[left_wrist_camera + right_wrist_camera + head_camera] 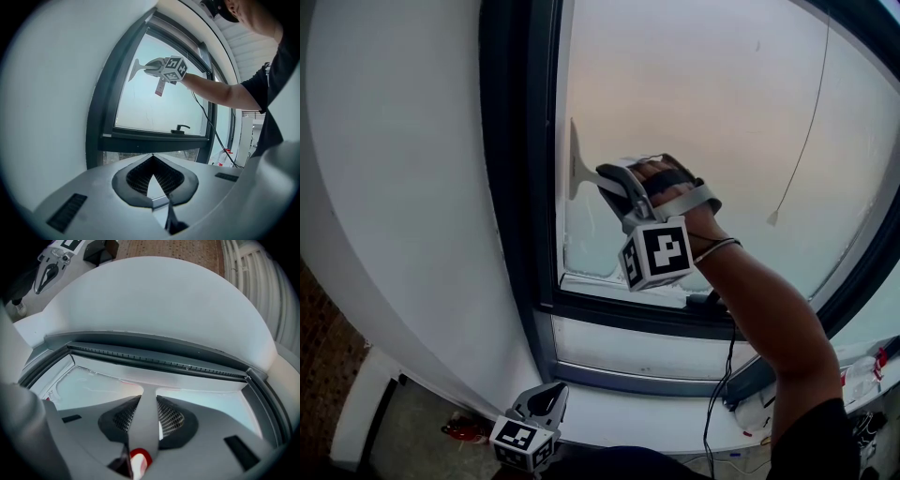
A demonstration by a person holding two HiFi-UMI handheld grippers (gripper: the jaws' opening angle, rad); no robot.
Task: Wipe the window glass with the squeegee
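The squeegee [577, 171] is pale, with a flat handle and a narrow blade. In the head view its blade stands upright against the window glass [722, 112], close to the pane's left edge. My right gripper [609, 178] is shut on the squeegee handle [146, 423], which runs out between the jaws to the blade [187, 380] lying along the glass. My left gripper [546, 398] hangs low by the sill with nothing in it; its tips [152, 157] meet. From there the squeegee [136, 70] and right gripper [152, 67] show high on the pane.
A dark window frame [520, 187] borders the glass, with a white wall [394, 187] to its left. A window handle [179, 128] sits on the lower frame. A thin cord [802, 141] hangs across the pane. A black cable [722, 375] drops to the white sill [628, 403].
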